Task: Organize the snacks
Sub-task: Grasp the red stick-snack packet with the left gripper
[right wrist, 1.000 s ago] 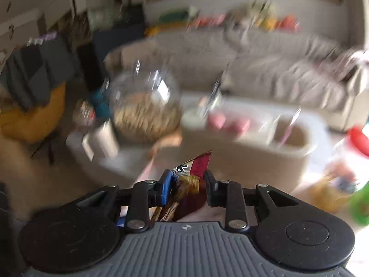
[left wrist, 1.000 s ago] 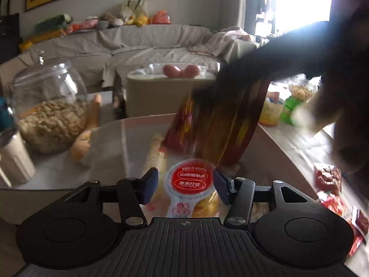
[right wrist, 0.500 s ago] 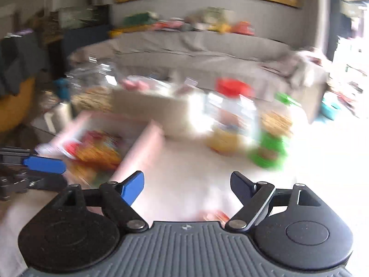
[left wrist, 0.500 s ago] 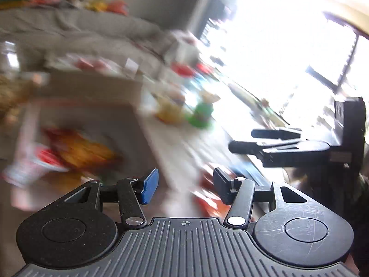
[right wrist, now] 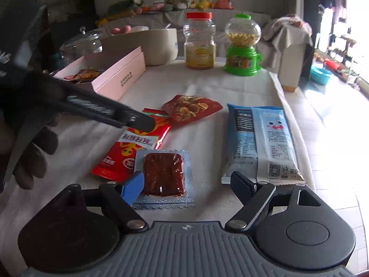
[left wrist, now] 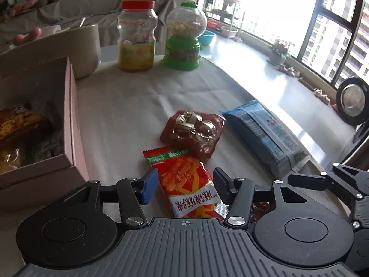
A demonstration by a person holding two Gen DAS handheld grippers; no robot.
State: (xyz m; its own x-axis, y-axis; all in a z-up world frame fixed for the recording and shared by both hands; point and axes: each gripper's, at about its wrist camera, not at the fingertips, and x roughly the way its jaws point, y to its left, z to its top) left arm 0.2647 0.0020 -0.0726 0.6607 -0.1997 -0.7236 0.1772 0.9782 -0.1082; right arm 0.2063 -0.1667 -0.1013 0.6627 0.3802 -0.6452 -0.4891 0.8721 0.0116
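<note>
My left gripper point(left wrist: 185, 185) is open, its jaws either side of a red spicy-strip snack pack point(left wrist: 188, 182) lying on the white tablecloth. A dark red nut pack point(left wrist: 193, 132) and a long blue biscuit pack point(left wrist: 265, 136) lie beyond it. A pink box point(left wrist: 71, 120) at left holds several snacks. My right gripper point(right wrist: 188, 184) is open over a clear pack of dark red dried meat point(right wrist: 163, 176). In the right wrist view the red pack point(right wrist: 136, 143), nut pack point(right wrist: 191, 108), blue pack point(right wrist: 260, 138) and pink box point(right wrist: 120, 73) show, with the left gripper's finger over the red pack.
A red-lidded plastic jar point(left wrist: 137, 37) and a green candy dispenser point(left wrist: 184, 34) stand at the table's far end. A beige bucket point(left wrist: 76, 46) stands behind the box, a glass jar point(right wrist: 83, 43) further left. The table edge runs along the right.
Both grippers left the pink box and swung right to the loose packs. The right gripper let go of its snack pack and is open. The left gripper now straddles the red pack.
</note>
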